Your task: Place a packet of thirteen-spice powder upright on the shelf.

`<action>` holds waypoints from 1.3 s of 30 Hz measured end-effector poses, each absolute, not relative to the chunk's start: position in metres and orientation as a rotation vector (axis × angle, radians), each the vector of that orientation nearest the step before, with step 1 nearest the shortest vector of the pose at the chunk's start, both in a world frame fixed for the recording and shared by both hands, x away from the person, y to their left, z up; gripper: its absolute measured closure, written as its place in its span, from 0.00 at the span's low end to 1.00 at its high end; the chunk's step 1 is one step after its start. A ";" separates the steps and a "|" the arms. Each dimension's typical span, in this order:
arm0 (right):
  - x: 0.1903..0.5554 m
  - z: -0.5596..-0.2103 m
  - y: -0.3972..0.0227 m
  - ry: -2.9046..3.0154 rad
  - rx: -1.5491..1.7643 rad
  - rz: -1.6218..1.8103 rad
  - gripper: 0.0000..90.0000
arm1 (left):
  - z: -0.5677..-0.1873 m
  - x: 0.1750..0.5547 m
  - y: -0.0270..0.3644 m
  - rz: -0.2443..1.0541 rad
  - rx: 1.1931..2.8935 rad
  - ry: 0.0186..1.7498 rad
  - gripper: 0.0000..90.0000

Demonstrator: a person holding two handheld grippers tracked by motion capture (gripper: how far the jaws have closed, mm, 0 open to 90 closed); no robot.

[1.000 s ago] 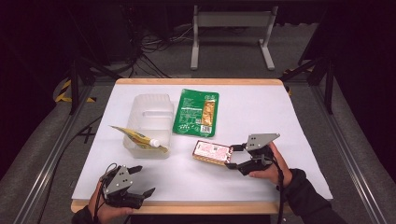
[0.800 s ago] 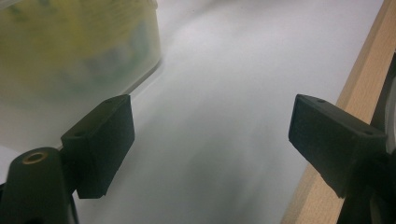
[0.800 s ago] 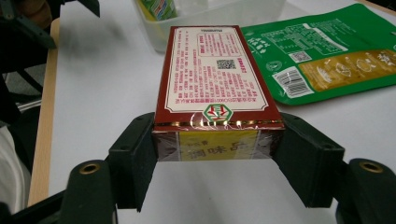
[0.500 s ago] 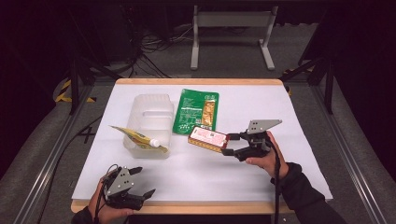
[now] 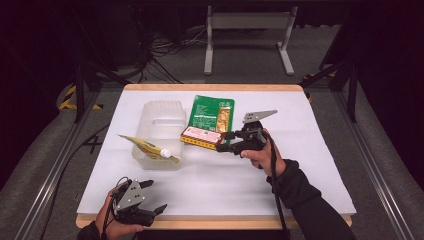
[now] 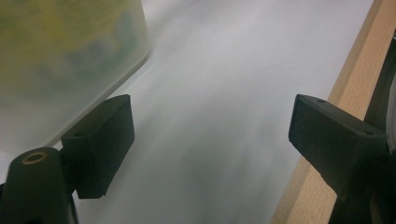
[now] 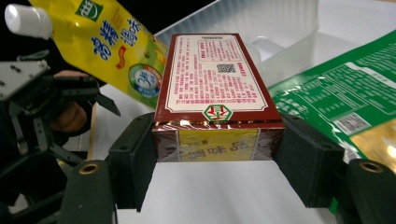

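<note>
Since its card walls look stiff and its printed faces glossy, the box (image 7: pixel 218 93) seems light and easy to hold by the two short sides. The right tool (image 5: pixel 226 141) clamps it there at the near end, above the counter (image 5: pixel 300 150), between the tub (image 5: pixel 160 131) and the green pouch (image 5: pixel 212 112). A yellow pouch (image 5: pixel 146 147) lies on the tub's rim. The left tool (image 5: pixel 150 200) is wide open and empty at the near edge.

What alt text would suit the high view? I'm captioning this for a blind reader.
The right hand-held gripper holds a red box above a white table, beside a clear tub with a yellow pouch lying across its rim. A green packet lies behind the box; the left hand-held gripper waits open at the near edge.
</note>
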State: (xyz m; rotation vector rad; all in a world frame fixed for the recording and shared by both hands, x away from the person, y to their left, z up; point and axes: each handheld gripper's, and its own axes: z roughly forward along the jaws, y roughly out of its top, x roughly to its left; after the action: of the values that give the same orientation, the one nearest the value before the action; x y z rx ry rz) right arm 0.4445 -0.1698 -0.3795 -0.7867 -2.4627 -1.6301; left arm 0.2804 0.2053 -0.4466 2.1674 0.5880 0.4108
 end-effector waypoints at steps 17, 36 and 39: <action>0.476 -0.372 -0.098 -2.363 -0.952 -1.389 0.37 | -0.448 0.280 0.202 0.404 2.186 0.555 0.17; 0.488 -0.374 -0.071 -2.209 -1.030 -1.382 0.32 | -0.450 0.279 0.199 0.400 2.212 0.515 0.17; 0.487 -0.376 -0.068 -2.241 -0.990 -1.371 0.35 | -0.450 0.279 0.198 0.402 2.214 0.514 0.17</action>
State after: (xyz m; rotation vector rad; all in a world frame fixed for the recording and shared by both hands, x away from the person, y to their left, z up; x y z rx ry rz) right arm 0.4866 -0.0679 -0.3760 -0.9896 -2.2410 -1.3706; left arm 0.2787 0.1984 -0.4496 2.2138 0.5137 0.4022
